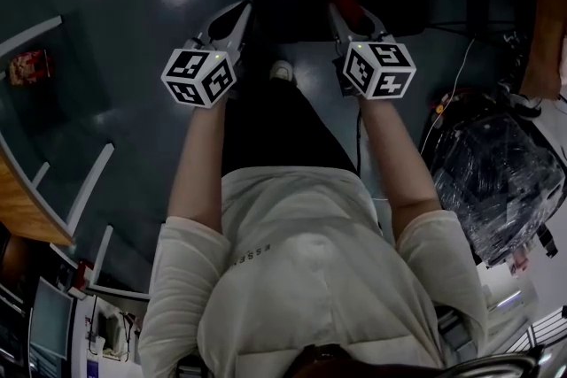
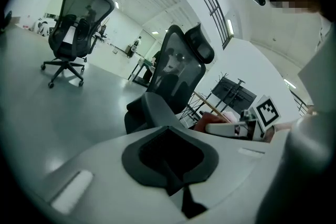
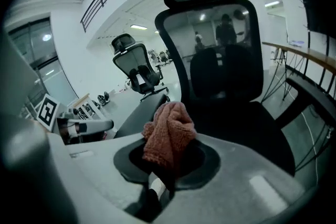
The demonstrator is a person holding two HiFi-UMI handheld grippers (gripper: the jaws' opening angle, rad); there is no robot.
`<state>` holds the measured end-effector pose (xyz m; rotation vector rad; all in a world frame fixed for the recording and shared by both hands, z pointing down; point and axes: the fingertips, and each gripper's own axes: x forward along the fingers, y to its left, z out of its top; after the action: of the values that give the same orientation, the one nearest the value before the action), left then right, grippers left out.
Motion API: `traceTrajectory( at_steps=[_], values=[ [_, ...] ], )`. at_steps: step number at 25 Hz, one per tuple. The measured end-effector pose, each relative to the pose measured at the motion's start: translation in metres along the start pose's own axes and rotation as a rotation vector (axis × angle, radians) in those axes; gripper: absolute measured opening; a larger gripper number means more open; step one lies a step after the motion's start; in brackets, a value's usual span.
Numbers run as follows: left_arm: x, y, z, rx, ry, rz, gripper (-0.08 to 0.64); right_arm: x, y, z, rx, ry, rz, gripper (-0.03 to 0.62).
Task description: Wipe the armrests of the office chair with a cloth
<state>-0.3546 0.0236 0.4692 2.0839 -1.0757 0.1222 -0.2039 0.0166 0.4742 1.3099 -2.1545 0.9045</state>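
Before the front edge of the chair [image 3: 220, 55], the right gripper [image 3: 164, 162] has its jaws clamped on a bunched reddish cloth [image 3: 167, 136] pointing at the seat, while the left gripper [image 2: 170, 157], jaws pressed together on nothing, hovers near the armrest [image 2: 155, 113].

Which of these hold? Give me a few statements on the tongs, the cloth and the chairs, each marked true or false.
1. The right tongs are shut on a reddish cloth. True.
2. The left tongs hold another rag. False: they are shut with nothing between them.
3. The office chair straight ahead lies tipped over. False: it stands upright.
4. A second office chair stands farther back in the room. True.
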Motion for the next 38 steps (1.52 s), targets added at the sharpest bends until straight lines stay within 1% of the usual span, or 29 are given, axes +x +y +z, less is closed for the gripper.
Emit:
traceTrajectory(
  at_steps=[3, 6, 9, 12, 15, 19, 22, 27, 29, 31, 35, 38],
  values=[
    [0.012, 0.015, 0.004, 0.0, 0.043, 0.008, 0.017, 0.034, 0.003, 0.043, -0.042, -0.019, 0.008, 0.048],
    [0.027, 0.027, 0.005, 0.001, 0.092, -0.004, 0.017, 0.072, 0.002, 0.072, -0.012, 0.017, 0.004, 0.048],
    [0.04, 0.036, 0.01, -0.004, 0.132, -0.051, 0.017, 0.109, 0.005, 0.096, -0.005, 0.043, 0.001, 0.048],
    [0.045, 0.042, 0.009, -0.037, 0.164, -0.11, 0.017, 0.136, 0.015, 0.113, -0.04, 0.058, 0.001, 0.048],
    [0.047, 0.041, 0.007, -0.051, 0.189, -0.154, 0.017, 0.152, 0.025, 0.124, -0.081, 0.078, 0.014, 0.048],
    [0.048, 0.038, 0.005, -0.074, 0.202, -0.184, 0.017, 0.163, 0.04, 0.127, -0.172, 0.116, 0.033, 0.048],
    [0.048, 0.038, 0.004, -0.088, 0.207, -0.2, 0.017, 0.168, 0.058, 0.128, -0.229, 0.146, 0.064, 0.048],
    [0.047, 0.036, 0.003, -0.092, 0.215, -0.231, 0.017, 0.171, 0.085, 0.12, -0.243, 0.177, 0.126, 0.048],
    [0.047, 0.038, 0.002, -0.105, 0.209, -0.238, 0.017, 0.171, 0.096, 0.116, -0.251, 0.187, 0.158, 0.048],
    [0.045, 0.043, 0.002, -0.115, 0.2, -0.227, 0.017, 0.171, 0.107, 0.113, -0.261, 0.201, 0.186, 0.048],
    [0.035, 0.062, 0.003, -0.129, 0.163, -0.156, 0.017, 0.169, 0.129, 0.105, -0.295, 0.219, 0.242, 0.048],
    [0.025, 0.072, 0.004, -0.136, 0.129, -0.12, 0.015, 0.165, 0.141, 0.096, -0.325, 0.226, 0.258, 0.048]
  ],
)
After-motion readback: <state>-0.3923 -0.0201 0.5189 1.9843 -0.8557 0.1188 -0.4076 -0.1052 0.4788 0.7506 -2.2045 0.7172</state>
